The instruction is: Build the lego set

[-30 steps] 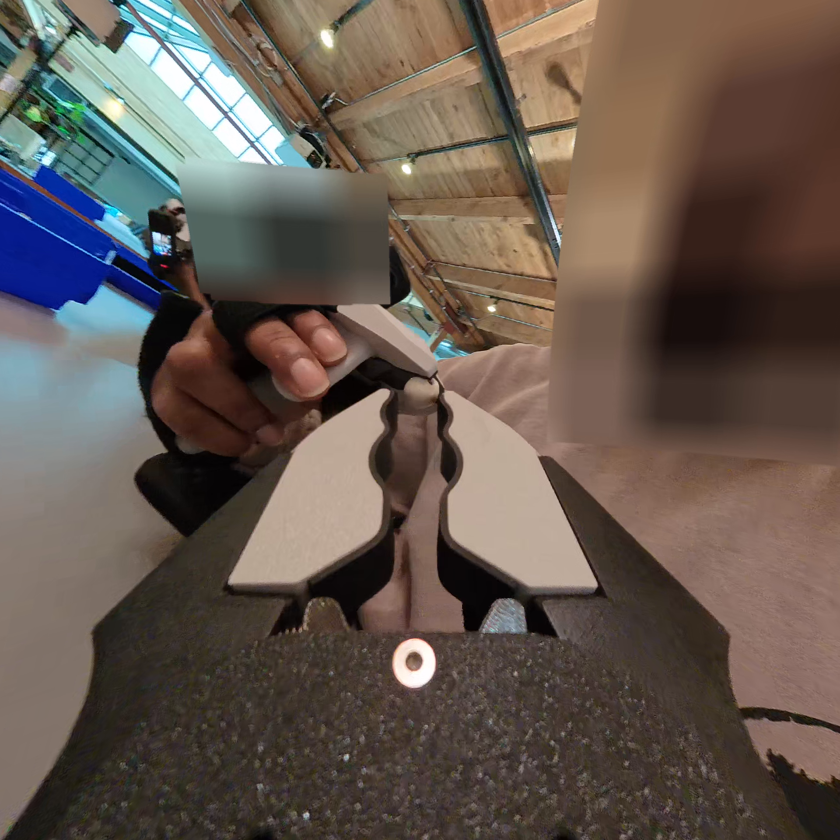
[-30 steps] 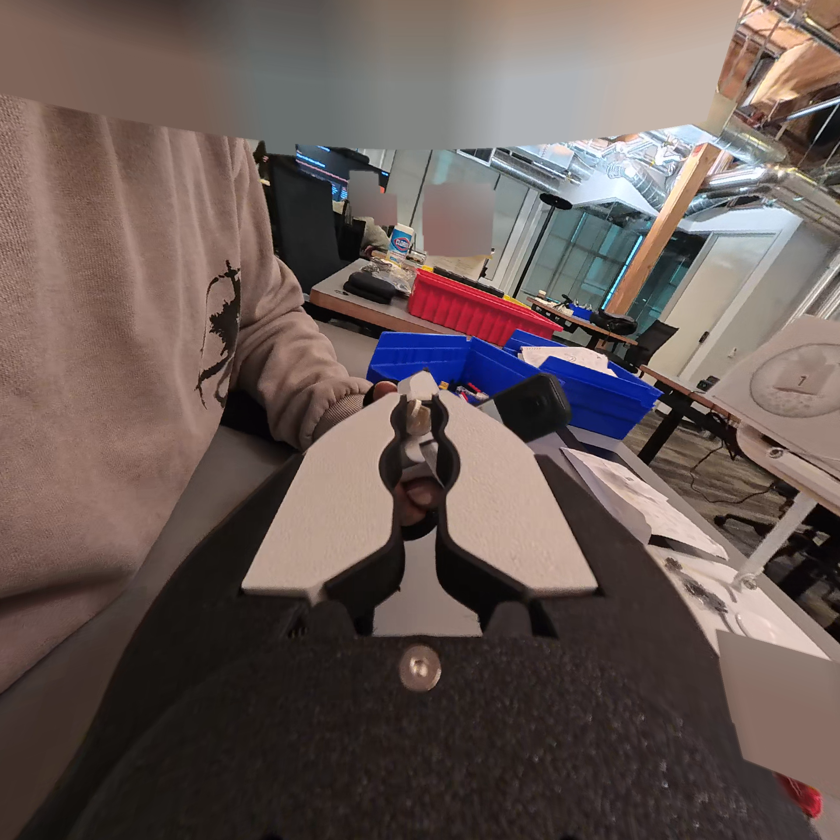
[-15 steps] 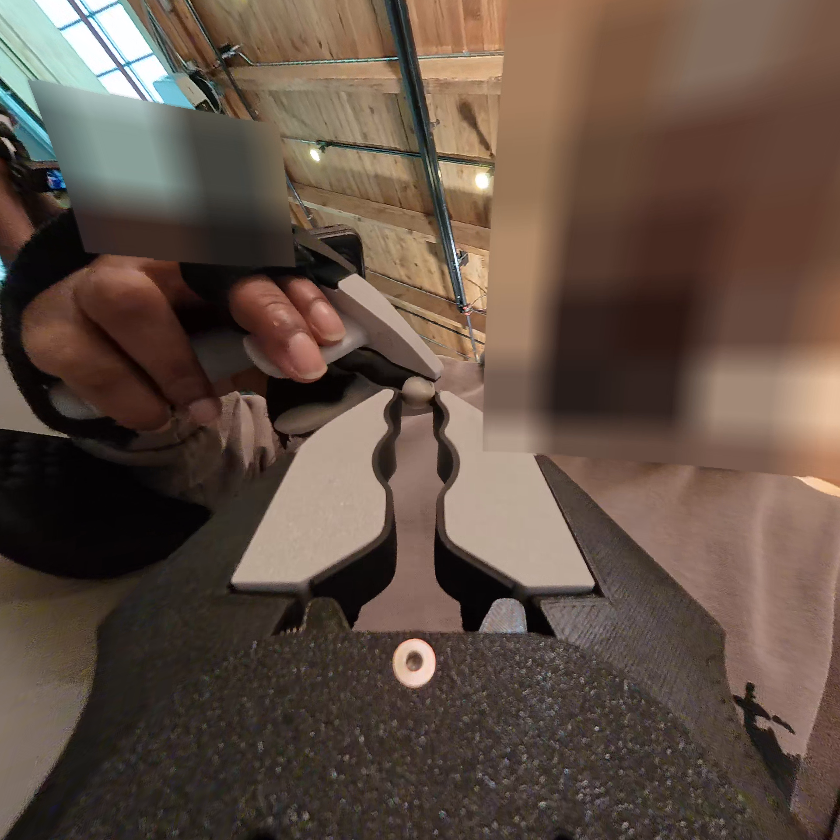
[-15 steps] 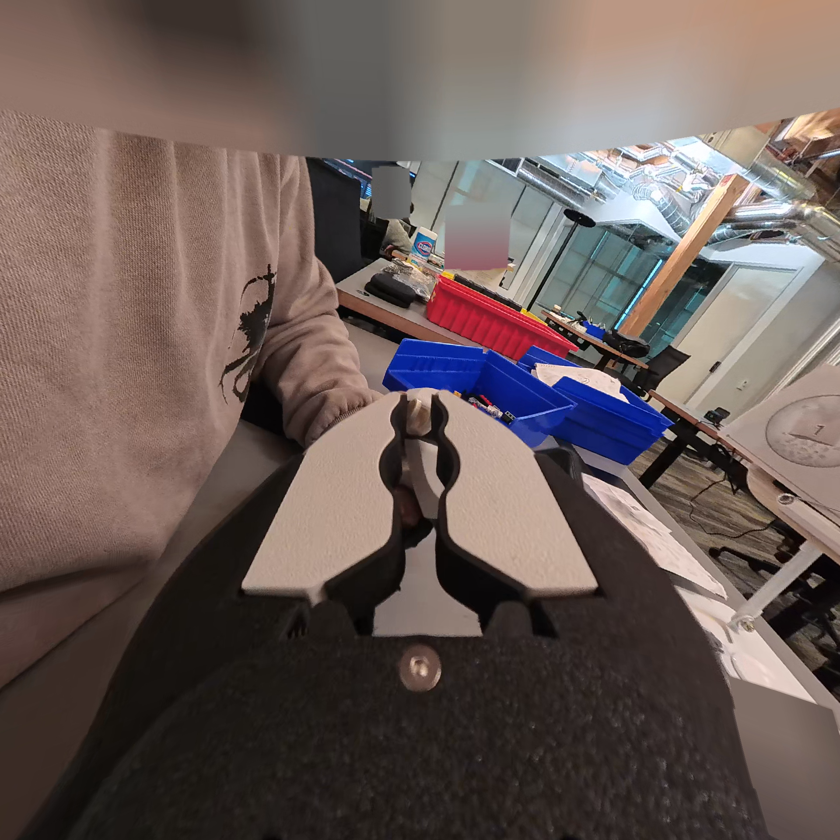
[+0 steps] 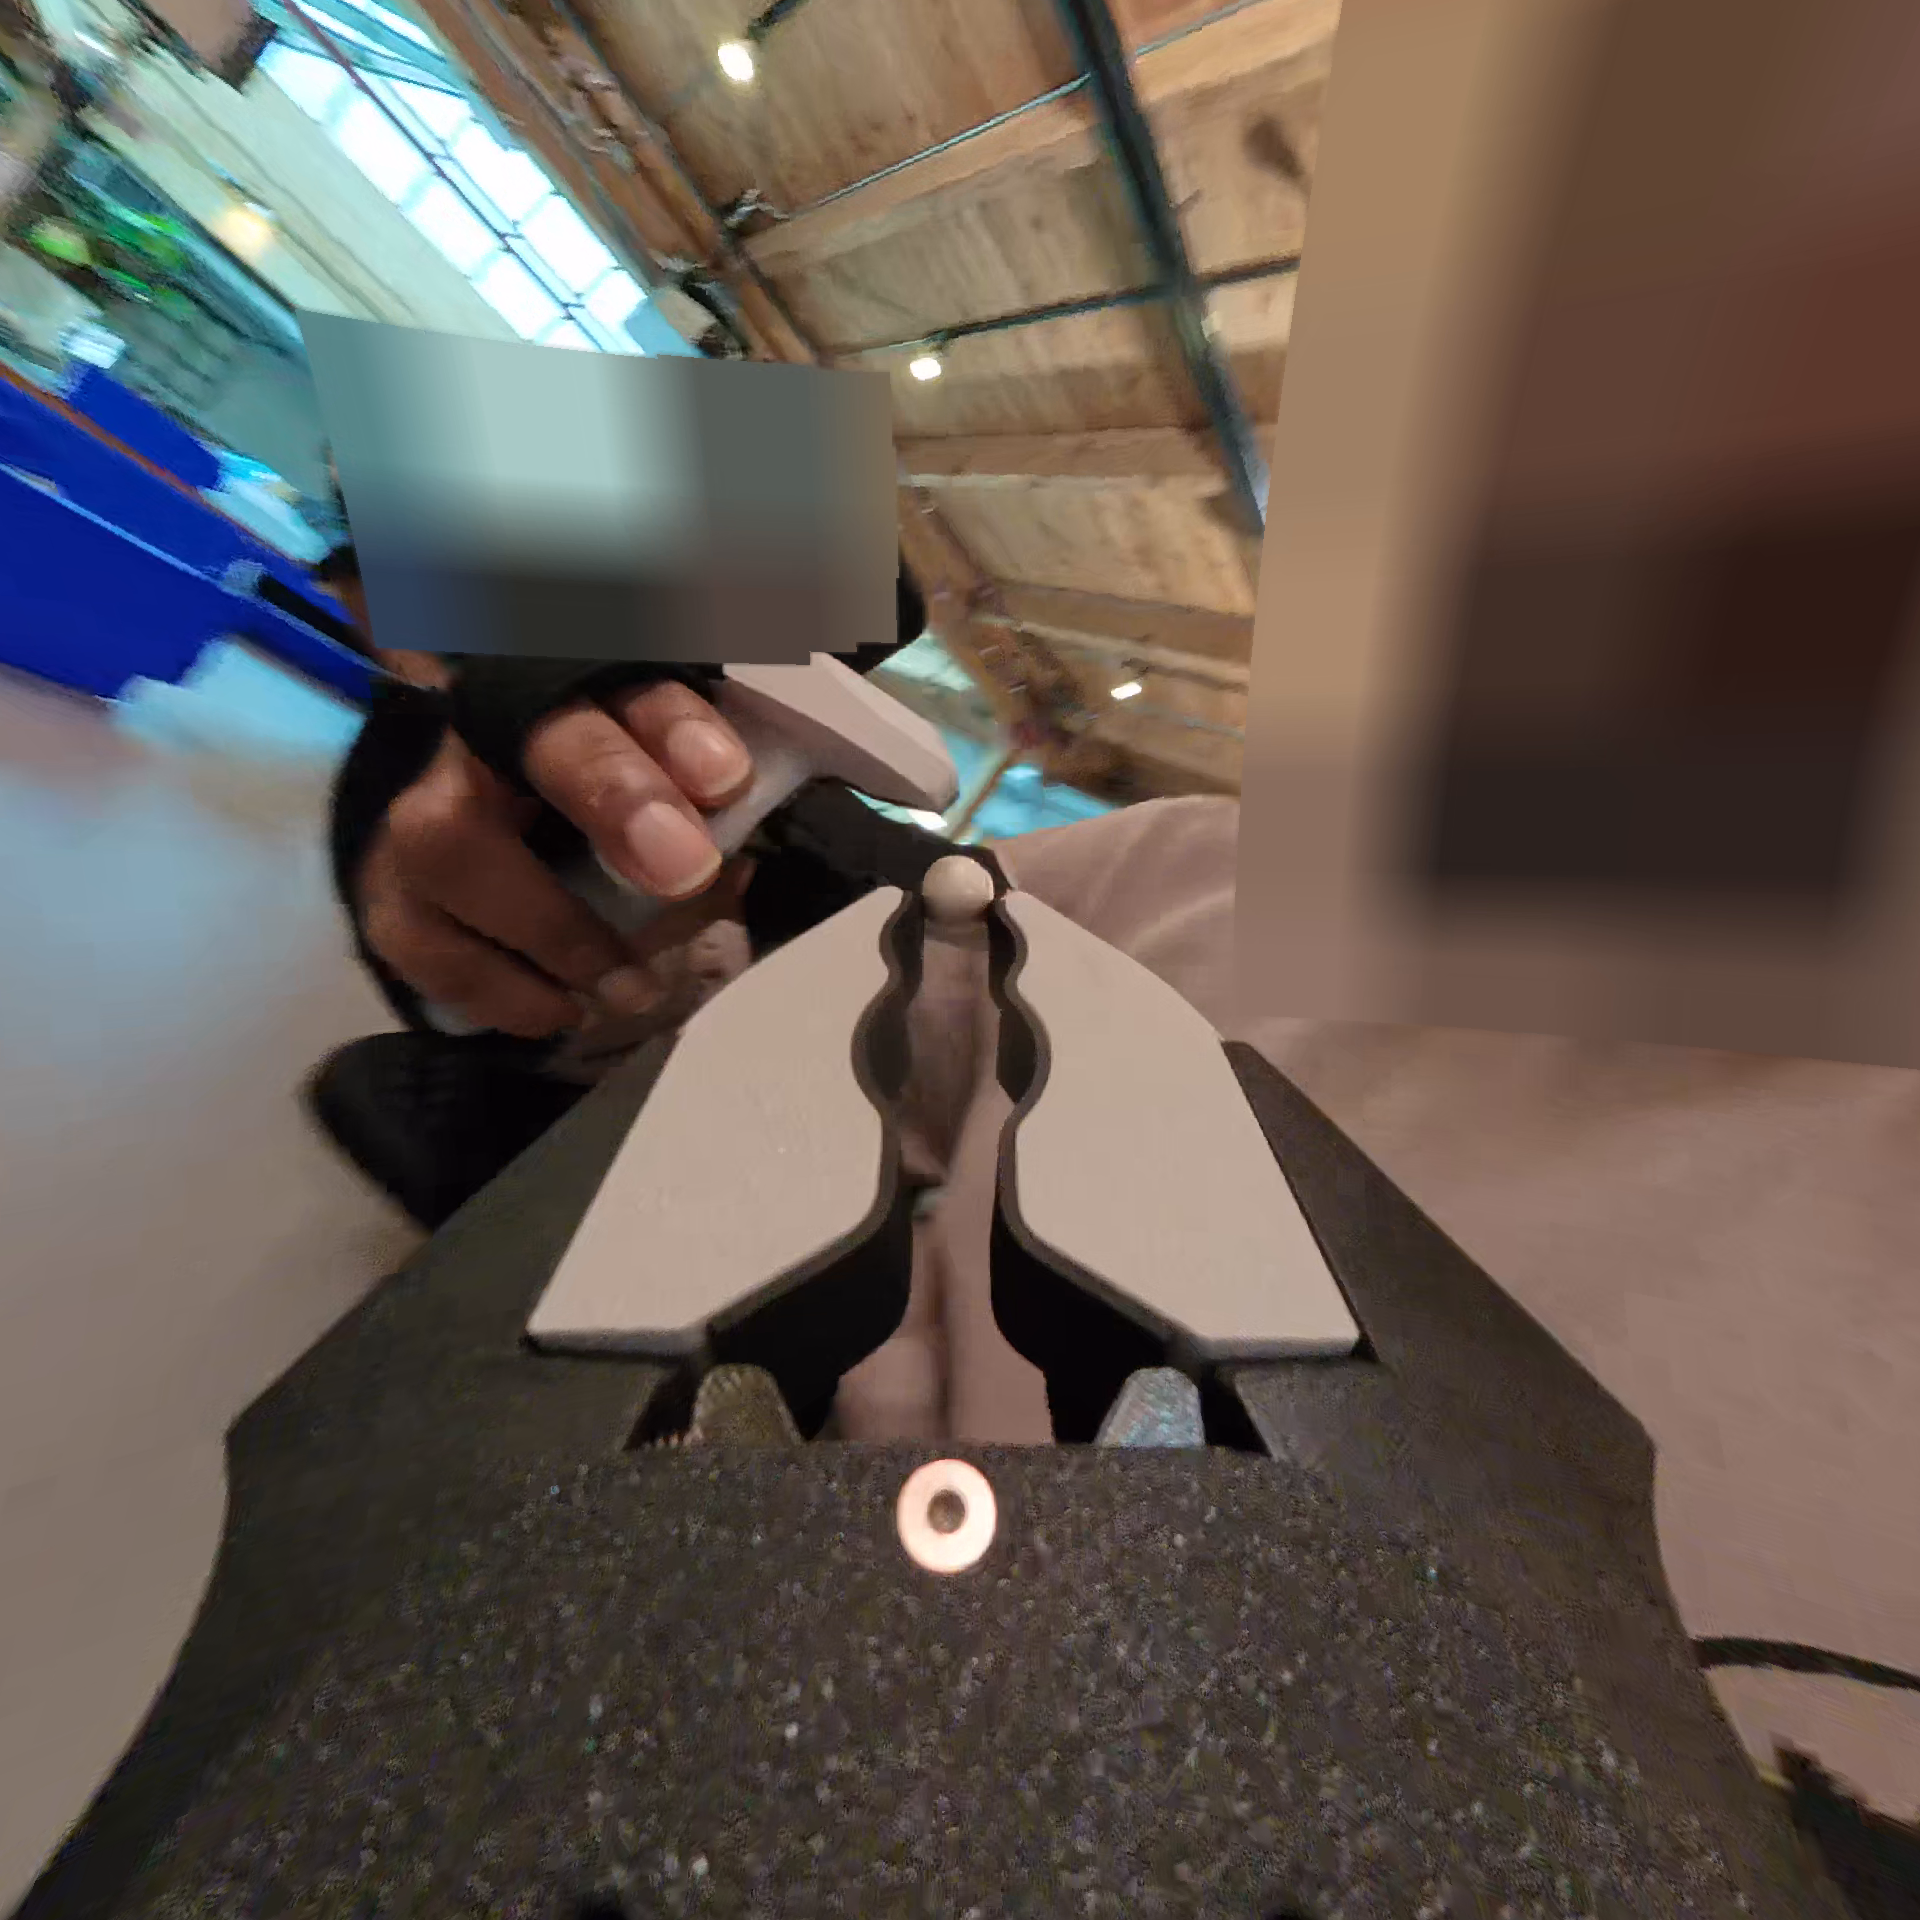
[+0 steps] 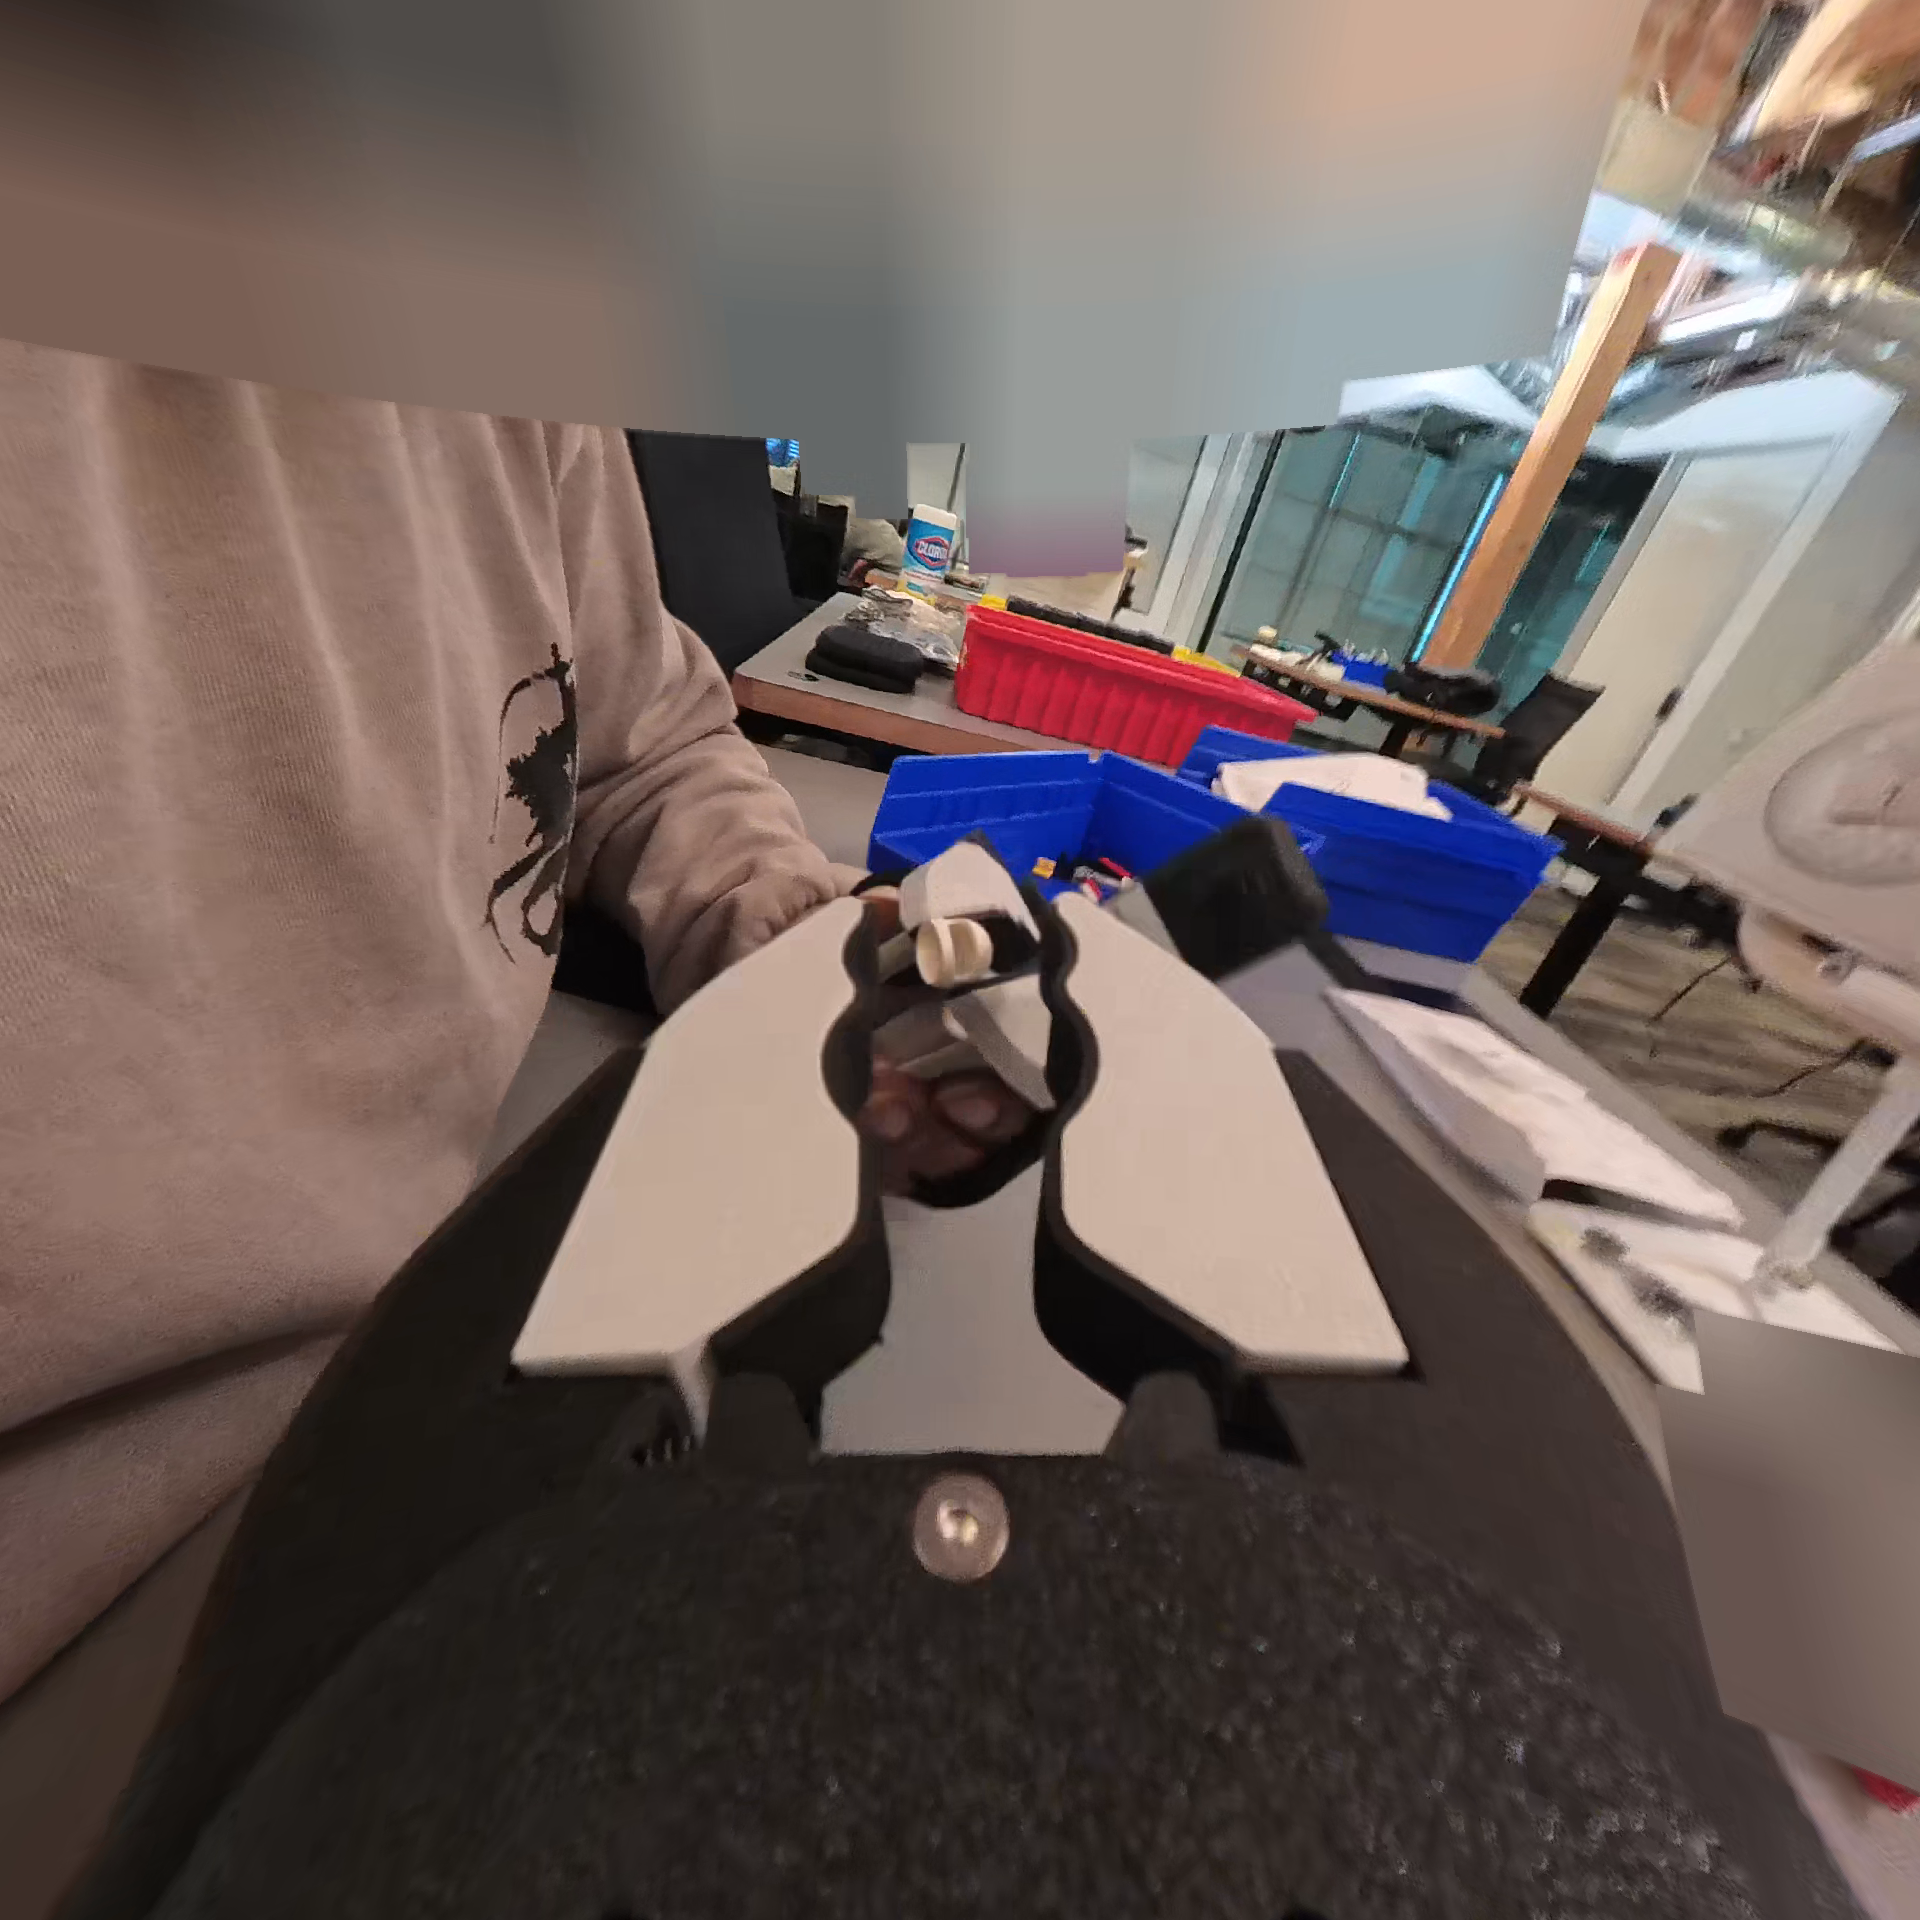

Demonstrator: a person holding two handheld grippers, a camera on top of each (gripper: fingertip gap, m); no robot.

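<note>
At the tips of the left gripper [image 5: 958, 902], twelve o'clock in the left wrist view: one small pale lego piece [image 5: 957, 885], round-ended, clenched between the fingertips. Right gripper [image 6: 961, 906]: tips close around the same piece [image 6: 954, 951], with the left gripper's fingers beside it; whether they pinch it cannot be told. At ten o'clock in the left view, a hand [image 5: 540, 883] on the right gripper's handle. At two o'clock in the right view: blue bins [image 6: 1382, 842]; red bin [image 6: 1101, 691] behind.
</note>
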